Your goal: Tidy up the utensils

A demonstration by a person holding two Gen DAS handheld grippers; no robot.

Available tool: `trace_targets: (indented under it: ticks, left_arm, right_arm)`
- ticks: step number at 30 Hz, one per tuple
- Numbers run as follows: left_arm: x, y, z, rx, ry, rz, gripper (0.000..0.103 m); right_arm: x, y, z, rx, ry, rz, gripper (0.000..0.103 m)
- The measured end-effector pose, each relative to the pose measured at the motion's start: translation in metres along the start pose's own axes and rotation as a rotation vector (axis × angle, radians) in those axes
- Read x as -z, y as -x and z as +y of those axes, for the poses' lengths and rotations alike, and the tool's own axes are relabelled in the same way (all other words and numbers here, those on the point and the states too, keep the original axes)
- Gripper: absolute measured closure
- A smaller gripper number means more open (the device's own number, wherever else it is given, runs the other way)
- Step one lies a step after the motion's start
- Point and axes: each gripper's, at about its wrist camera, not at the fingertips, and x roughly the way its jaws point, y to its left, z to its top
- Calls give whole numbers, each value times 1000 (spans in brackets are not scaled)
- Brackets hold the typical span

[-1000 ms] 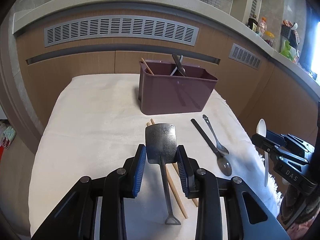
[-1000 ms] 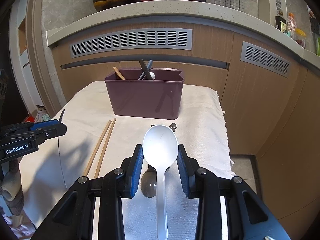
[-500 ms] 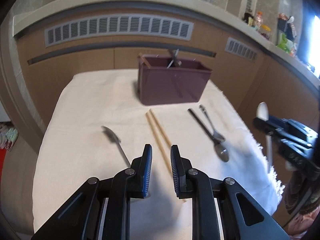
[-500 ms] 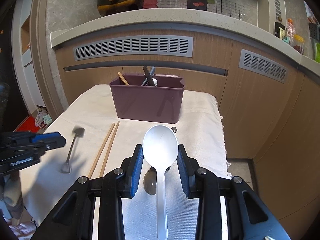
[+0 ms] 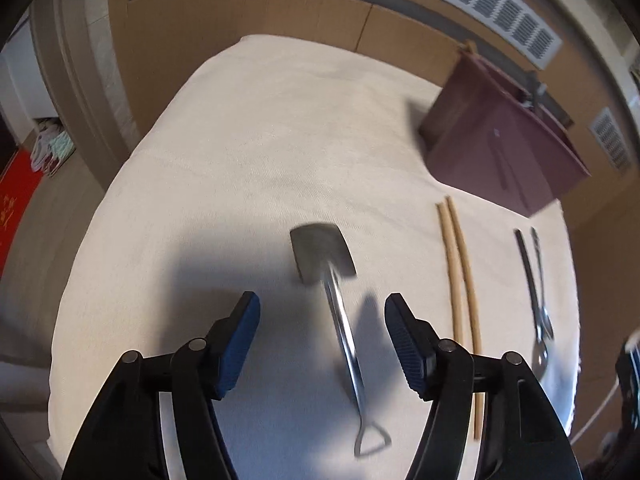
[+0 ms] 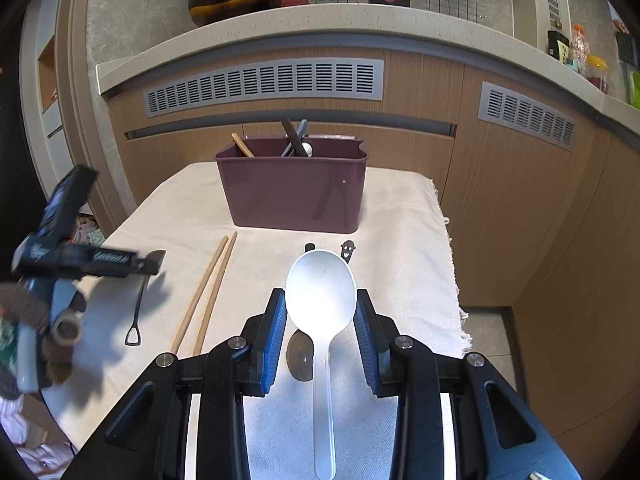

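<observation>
The left gripper (image 5: pixel 322 312) points steeply down at the white cloth-covered table (image 5: pixel 240 160). Its jaws are opening, and the small metal shovel-shaped spatula (image 5: pixel 334 292) lies on the cloth between the blue pads (image 5: pixel 240 328) without touching them. The flat blade of the spatula points away from the gripper and the loop end of its handle is nearer to the camera. Just to the right of it lies a pair of long wooden chopsticks (image 5: pixel 460 292), side by side. Further right lie a black-handled utensil and a metal spoon (image 5: pixel 538 292), close together.

The right gripper (image 6: pixel 321 312) is closed at a narrow width on the white plastic spoon (image 6: pixel 321 292), with the bowl of the spoon between the pads and the handle running back toward the camera. It hangs above the table.

The dark purple plastic utensil box (image 6: pixel 294 192) stands at the far side of the table. Some handles already stick out of it.
</observation>
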Motion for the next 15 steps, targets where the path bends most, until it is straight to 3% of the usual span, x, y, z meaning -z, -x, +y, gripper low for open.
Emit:
trace_targets:
  ticks: [5,6,7,8,10,15]
  left_arm:
    - [-20,-20,-24,-70,-135,26,40]
    - [-18,-21,-30,-113,-198,23,46]
    - [-14,-19,-33,-118,-243,11,62]
    - [-10,-16,-35,-102,-282,9,68]
    - [3,-7,-34,-61,-321,-9,69]
    - [38,20,-25,30,-303,-102,69]
  right_arm:
    - [2,-2,-5,9,-6,6,71]
    - [3,-2,-7,11,-12,5,71]
    - [3,-2,-9,11,-19,3,71]
    - [3,-1,-10,11,-25,1,71]
    - [4,-2,-12,9,-35,0,71]
    - [1,-5,-10,11,-32,6,71]
